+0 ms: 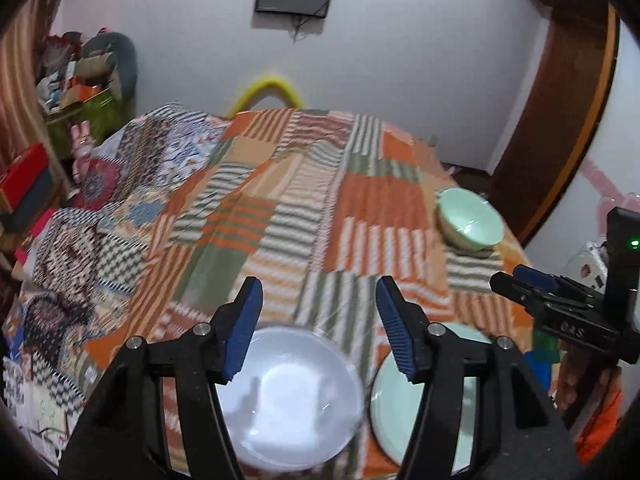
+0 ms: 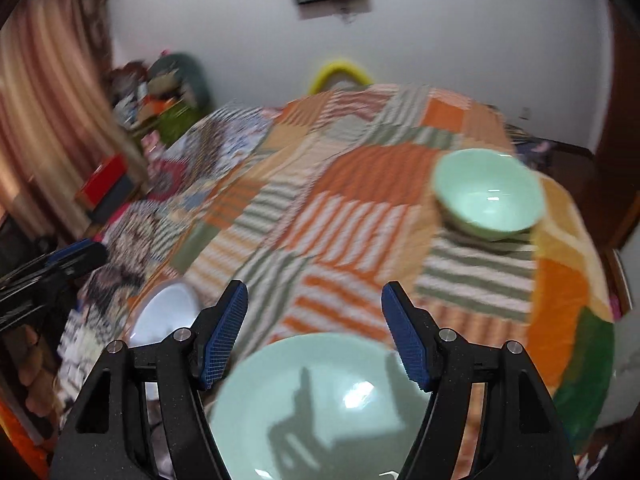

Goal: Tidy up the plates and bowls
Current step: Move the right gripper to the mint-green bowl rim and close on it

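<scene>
A white plate (image 1: 288,396) lies on the patchwork cloth just below my left gripper (image 1: 320,320), which is open with nothing between its blue pads. Beside it to the right lies a pale green plate (image 1: 452,412). In the right wrist view this green plate (image 2: 320,408) sits under my right gripper (image 2: 316,320), also open and empty. A pale green bowl (image 2: 488,196) stands upright near the table's far right edge, also seen as the green bowl (image 1: 470,220). The white plate (image 2: 168,316) shows at lower left. Each gripper appears in the other's view: right gripper (image 1: 516,276), left gripper (image 2: 80,252).
The table is covered by a striped patchwork cloth (image 1: 280,200). A yellow chair back (image 1: 266,88) rises behind its far edge. Cluttered boxes (image 1: 80,76) and a red box (image 1: 24,176) stand at the left. A wooden door frame (image 1: 560,120) is at the right.
</scene>
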`<state>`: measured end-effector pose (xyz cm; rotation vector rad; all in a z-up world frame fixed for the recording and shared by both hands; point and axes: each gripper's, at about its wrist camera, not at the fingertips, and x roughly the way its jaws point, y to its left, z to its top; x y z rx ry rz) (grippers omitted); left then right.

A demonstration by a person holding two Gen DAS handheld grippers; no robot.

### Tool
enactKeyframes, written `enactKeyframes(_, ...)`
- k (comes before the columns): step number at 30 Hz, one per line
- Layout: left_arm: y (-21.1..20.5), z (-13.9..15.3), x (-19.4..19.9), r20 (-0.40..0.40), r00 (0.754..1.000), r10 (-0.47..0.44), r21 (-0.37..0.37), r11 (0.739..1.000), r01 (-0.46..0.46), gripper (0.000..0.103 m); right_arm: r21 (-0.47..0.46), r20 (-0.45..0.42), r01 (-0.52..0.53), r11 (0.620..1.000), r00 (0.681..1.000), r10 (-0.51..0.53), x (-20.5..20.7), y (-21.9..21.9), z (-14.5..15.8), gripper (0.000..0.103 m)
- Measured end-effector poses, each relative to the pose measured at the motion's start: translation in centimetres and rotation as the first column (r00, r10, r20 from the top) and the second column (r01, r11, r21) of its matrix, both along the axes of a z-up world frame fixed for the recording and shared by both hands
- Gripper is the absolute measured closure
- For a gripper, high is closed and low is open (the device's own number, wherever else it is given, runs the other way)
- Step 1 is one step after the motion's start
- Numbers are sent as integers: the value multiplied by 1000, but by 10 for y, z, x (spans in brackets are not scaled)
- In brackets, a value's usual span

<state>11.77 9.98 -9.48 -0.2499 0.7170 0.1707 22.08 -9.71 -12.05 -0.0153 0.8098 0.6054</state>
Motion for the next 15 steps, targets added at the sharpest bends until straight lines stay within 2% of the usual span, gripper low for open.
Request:
enactKeyframes(1,-2,0,5,2,1000,-7,-4,1000,7,43,3,1,20,1000,1000,-20,4,-7,1,37)
enactKeyframes(3,-7,0,17,6,1000,-16,-14,1000,16,32,5,-1,71,997,997,-71,16,-23,0,37)
enactKeyframes(8,-21,-8,45,-6,999,-45,-16,999,45,32,5,-35,193,981,981,-193,48,-60,-12,37)
enactKeyframes(15,-38,-26,86,-54,994,-92,1,996,92,32,-12,-78,307,952,948,-307,100,-92,-32,37)
